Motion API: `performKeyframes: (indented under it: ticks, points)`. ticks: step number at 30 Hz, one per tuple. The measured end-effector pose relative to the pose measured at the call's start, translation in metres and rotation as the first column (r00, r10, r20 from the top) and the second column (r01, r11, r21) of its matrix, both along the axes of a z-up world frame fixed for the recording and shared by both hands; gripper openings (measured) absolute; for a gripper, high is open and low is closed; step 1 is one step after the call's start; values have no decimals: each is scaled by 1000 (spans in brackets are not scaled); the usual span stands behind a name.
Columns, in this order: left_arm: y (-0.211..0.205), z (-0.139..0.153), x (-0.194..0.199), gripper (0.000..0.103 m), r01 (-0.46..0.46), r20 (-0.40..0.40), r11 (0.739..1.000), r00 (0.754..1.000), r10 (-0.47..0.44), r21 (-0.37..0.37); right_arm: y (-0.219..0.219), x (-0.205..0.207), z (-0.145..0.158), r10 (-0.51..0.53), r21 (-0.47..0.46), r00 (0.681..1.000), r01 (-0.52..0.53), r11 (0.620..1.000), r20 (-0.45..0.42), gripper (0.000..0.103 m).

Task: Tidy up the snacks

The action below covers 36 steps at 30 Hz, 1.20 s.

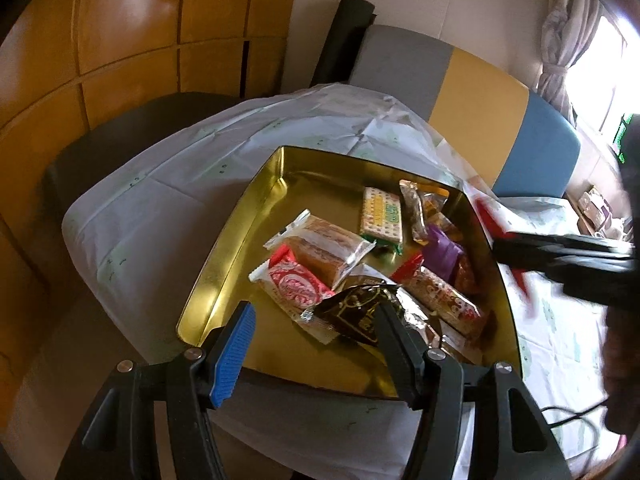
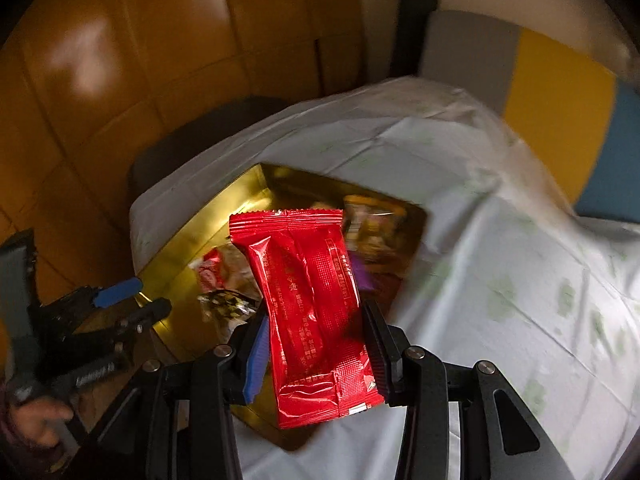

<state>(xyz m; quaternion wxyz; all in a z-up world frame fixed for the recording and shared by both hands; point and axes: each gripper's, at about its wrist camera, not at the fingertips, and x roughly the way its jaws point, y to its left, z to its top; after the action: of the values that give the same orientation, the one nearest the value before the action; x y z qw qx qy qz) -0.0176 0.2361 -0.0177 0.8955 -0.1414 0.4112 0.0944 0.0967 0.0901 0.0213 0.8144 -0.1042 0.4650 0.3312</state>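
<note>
While several wrapped snacks (image 1: 372, 264) are already lying heaped in the gold tin tray (image 1: 224, 264), the right gripper (image 2: 316, 344) is clamping a red packet (image 2: 308, 312) above the tray's near right edge, apparently the next one going in. The left gripper (image 1: 316, 320) is hanging with jaws apart and nothing between them over the tray's near end, just above a dark foil packet (image 1: 360, 312). The tray is sitting on a white patterned cloth (image 1: 168, 184) covering the table, with a grey, yellow and blue chair (image 1: 472, 100) beyond and orange cabinet doors (image 1: 132, 40) at far left.
</note>
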Motion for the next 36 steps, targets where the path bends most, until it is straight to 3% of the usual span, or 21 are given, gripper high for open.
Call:
performKeyframes:
  ticks: [4, 6, 9, 13, 17, 28, 33, 36]
  points:
    - [4, -5, -1, 62, -8, -12, 1000, 1000, 8, -5, 36, 23, -53, -1, -123, 997, -9, 992, -76, 46]
    - [6, -7, -1, 62, -11, -17, 1000, 1000, 11, -12, 40, 27, -64, -10, -130, 996, -1, 992, -84, 55]
    - [8, -11, 2, 62, -20, -23, 1000, 1000, 19, -17, 37, 23, -65, 2, -110, 994, -14, 994, -105, 58]
    - [3, -11, 5, 62, -11, -23, 1000, 1000, 10, -16, 26, 12, -63, 21, -116, 999, -27, 993, -50, 57]
    - [-3, -9, 5, 62, 0, -27, 1000, 1000, -1, -2, 26, 7, -67, 21, -137, 1000, -24, 990, -21, 29]
    - [-14, 12, -3, 63, -9, 21, 996, 1000, 7, 83, 16, -13, -57, -14, -120, 1000, 16, 993, 16, 30]
    - [-21, 18, -9, 63, -6, 43, 994, 999, 2, 107, 2, -31, -44, -59, -90, 997, 64, 994, 60, 37]
    - [-27, 22, -15, 63, -8, 68, 993, 998, 0, 116, -11, -44, -36, -115, -60, 989, 121, 991, 87, 47]
